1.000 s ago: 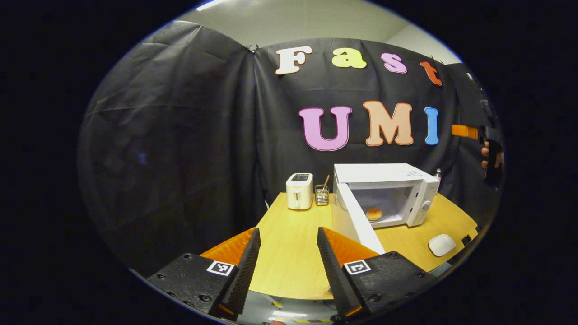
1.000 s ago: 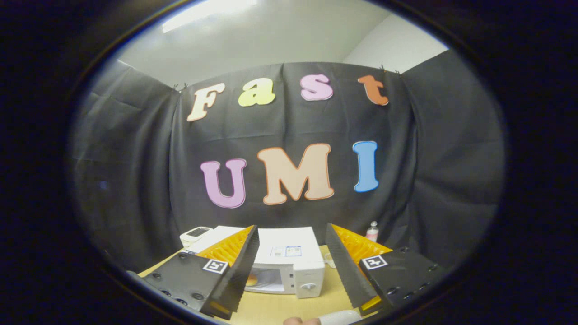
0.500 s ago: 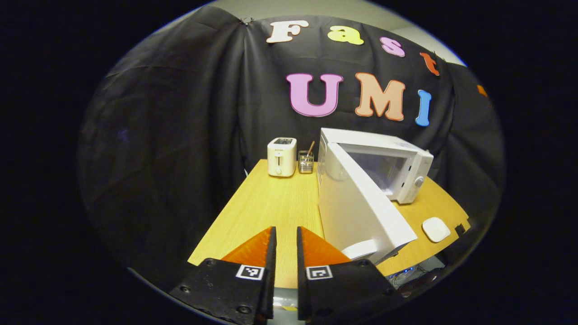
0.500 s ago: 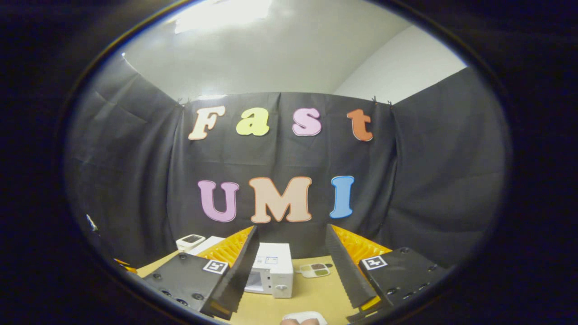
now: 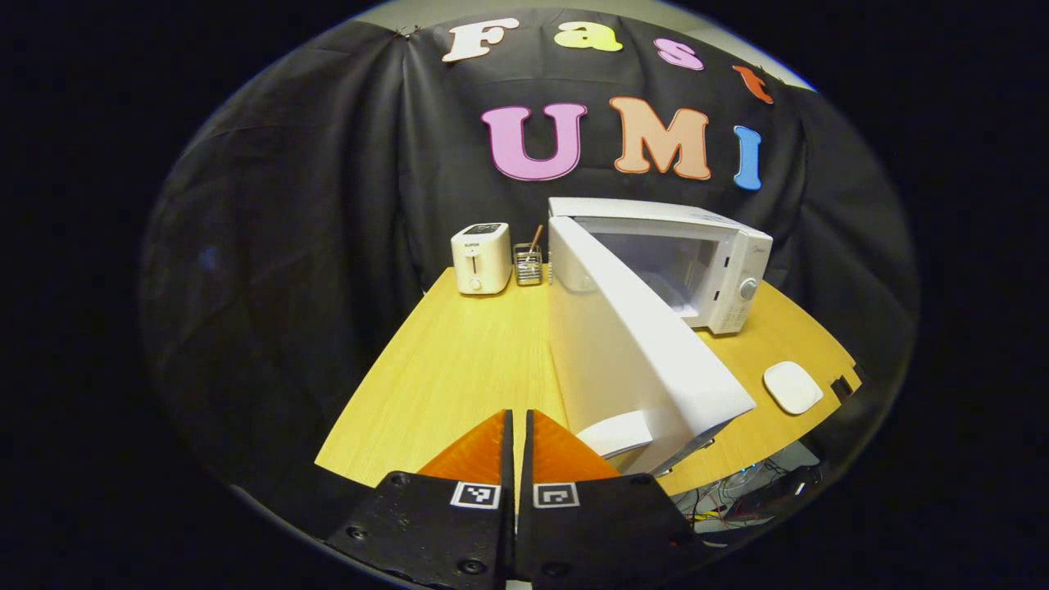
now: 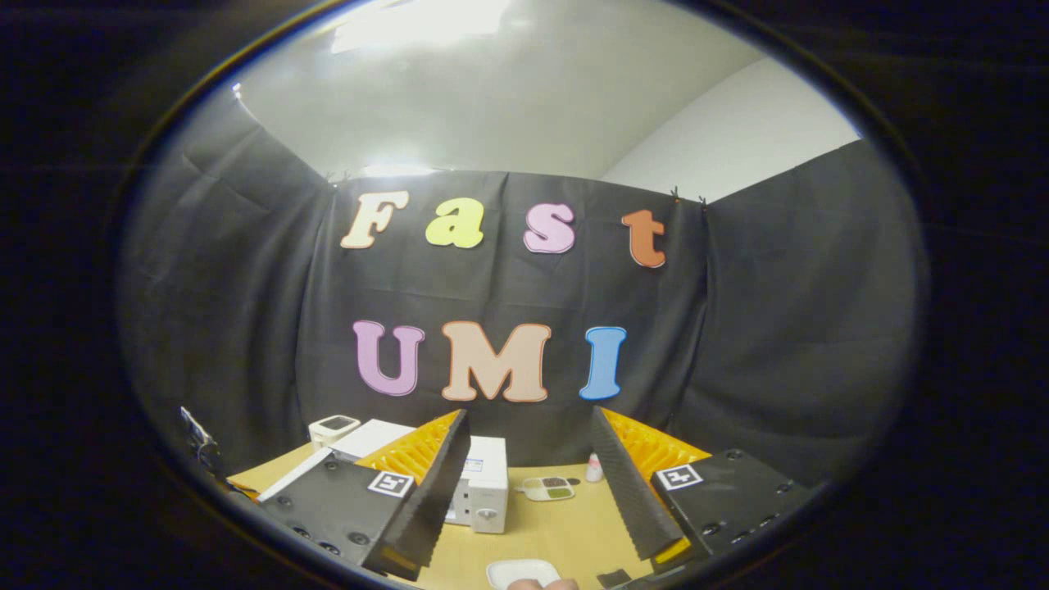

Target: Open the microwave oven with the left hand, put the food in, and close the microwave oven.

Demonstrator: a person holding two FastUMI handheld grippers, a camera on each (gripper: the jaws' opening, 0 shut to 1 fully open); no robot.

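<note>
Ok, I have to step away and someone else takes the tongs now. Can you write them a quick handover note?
Left tongs: shut, empty, held low over the table's near edge, just left of the microwave door.
Right tongs: open, empty, held high, pointing at the booth wall.
Microwave oven: at the back right of the table, door swung wide open toward the front.
Food: hidden behind the door here, so check it is inside.
White dish: on the table, right of the oven, empty.
Left: push the door shut with the left tongs.
</note>
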